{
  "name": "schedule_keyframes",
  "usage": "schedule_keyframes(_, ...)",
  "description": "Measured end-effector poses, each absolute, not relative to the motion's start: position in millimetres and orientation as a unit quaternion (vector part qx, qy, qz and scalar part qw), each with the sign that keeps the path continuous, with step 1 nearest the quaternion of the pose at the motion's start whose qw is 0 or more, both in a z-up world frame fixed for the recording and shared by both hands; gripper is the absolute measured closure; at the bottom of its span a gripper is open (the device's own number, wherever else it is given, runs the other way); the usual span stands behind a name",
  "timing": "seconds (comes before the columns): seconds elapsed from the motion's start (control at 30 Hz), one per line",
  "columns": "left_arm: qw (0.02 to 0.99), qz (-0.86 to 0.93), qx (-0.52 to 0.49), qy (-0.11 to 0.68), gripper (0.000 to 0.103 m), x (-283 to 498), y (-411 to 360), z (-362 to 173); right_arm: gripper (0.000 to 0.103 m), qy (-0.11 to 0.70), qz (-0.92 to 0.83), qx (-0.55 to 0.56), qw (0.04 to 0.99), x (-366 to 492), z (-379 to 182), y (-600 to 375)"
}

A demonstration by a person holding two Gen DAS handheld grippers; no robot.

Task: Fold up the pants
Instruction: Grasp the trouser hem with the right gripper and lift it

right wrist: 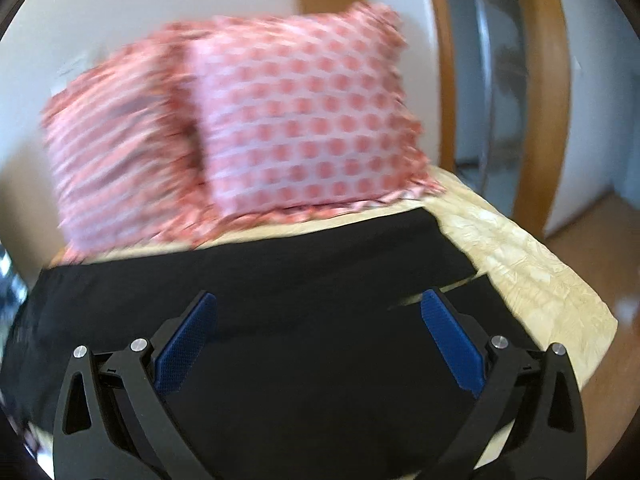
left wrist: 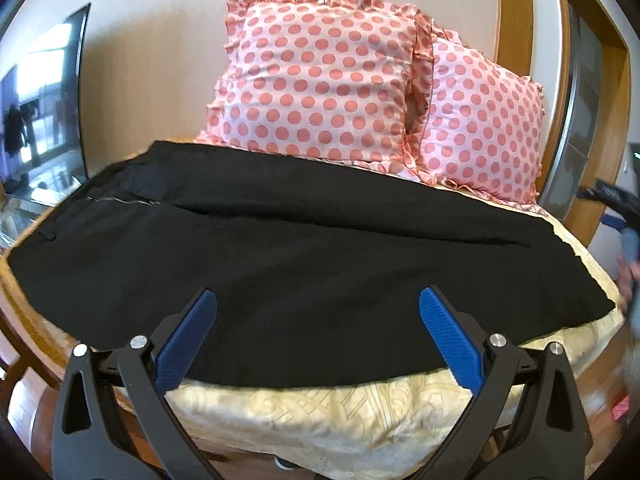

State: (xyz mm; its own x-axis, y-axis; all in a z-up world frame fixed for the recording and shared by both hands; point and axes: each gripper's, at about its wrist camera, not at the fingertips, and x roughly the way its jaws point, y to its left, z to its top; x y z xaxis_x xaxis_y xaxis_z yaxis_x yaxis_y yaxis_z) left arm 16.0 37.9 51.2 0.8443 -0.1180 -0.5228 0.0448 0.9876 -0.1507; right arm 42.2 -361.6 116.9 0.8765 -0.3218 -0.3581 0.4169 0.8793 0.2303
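the pants (left wrist: 304,248) lie spread flat across a cushion (left wrist: 320,412), running left to right, with the waist end at the left and the leg ends at the right. behind them two pillows (left wrist: 320,80) lean against the wall, side by side, the left one overlapping the right one (left wrist: 480,120). a screen (left wrist: 44,112) stands off to the left. the left gripper (left wrist: 318,312) hangs over the near edge of the pants; the right gripper (right wrist: 318,312) hangs over the leg end.

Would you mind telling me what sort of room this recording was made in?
Most likely a bedroom: black pants lie spread on a cream patterned bedspread, two pink polka-dot pillows lean against the wall, and a dark screen, probably a television, stands at the left.
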Motion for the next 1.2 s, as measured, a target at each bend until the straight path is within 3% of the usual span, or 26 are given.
schedule_keyframes(0.1,0.955,-0.07,-0.092,0.273,0.002,21,41,44,0.008,0.187,-0.241,0.172,0.937,101,130,-407)
schedule_keyframes(0.17,0.953,-0.08,-0.098,0.275,0.002,27,42,41,0.023,0.208,-0.254,0.2,0.923,135,129,-436)
schedule_keyframes(0.37,0.952,-0.11,-0.093,0.271,0.002,42,41,32,0.048,0.275,-0.272,0.315,0.867,215,100,-504)
schedule_keyframes(0.63,0.948,-0.131,-0.081,0.277,0.002,57,35,23,0.053,0.307,-0.341,0.307,0.834,261,67,-527)
schedule_keyframes(0.7,0.945,-0.132,-0.089,0.286,0.002,60,37,18,0.067,0.304,-0.352,0.285,0.838,261,62,-523)
schedule_keyframes(0.77,0.943,-0.13,-0.098,0.292,0.002,62,39,15,0.092,0.291,-0.352,0.291,0.841,251,58,-526)
schedule_keyframes(0.8,0.941,-0.13,-0.103,0.294,0.002,62,41,13,0.097,0.278,-0.338,0.316,0.842,241,53,-533)
schedule_keyframes(0.9,0.94,-0.128,-0.114,0.296,0.002,58,45,13,0.1,0.235,-0.289,0.382,0.845,208,46,-544)
schedule_keyframes(1.2,0.943,-0.113,-0.119,0.289,0.002,42,45,21,0.1,0.073,-0.126,0.422,0.895,75,63,-498)
